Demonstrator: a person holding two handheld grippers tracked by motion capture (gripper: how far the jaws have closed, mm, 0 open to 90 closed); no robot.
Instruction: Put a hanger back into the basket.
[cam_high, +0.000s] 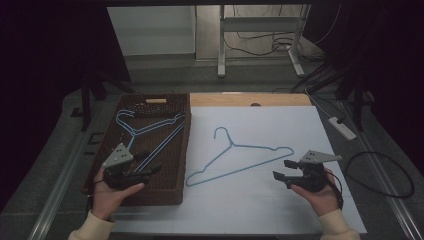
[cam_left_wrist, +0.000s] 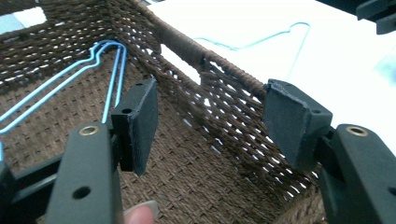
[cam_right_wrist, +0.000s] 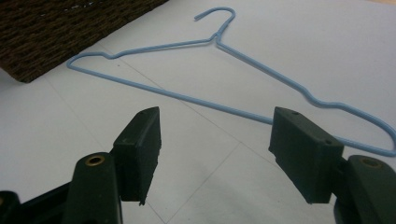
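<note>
A light blue wire hanger lies flat on the white table sheet, hook toward the far side; the same hanger stretches across the right gripper view just beyond the jaws. Two more blue hangers lie inside the brown woven basket. My left gripper hovers over the basket's near part, open, nothing between its pads. The basket hangers rest farther in. My right gripper stands open near the table hanger's right end, apart from it, its pads holding nothing.
The basket's right wall runs close beside the left jaws. A wooden strip edges the table's far side. A power strip and cables lie on the floor to the right. Table legs stand beyond.
</note>
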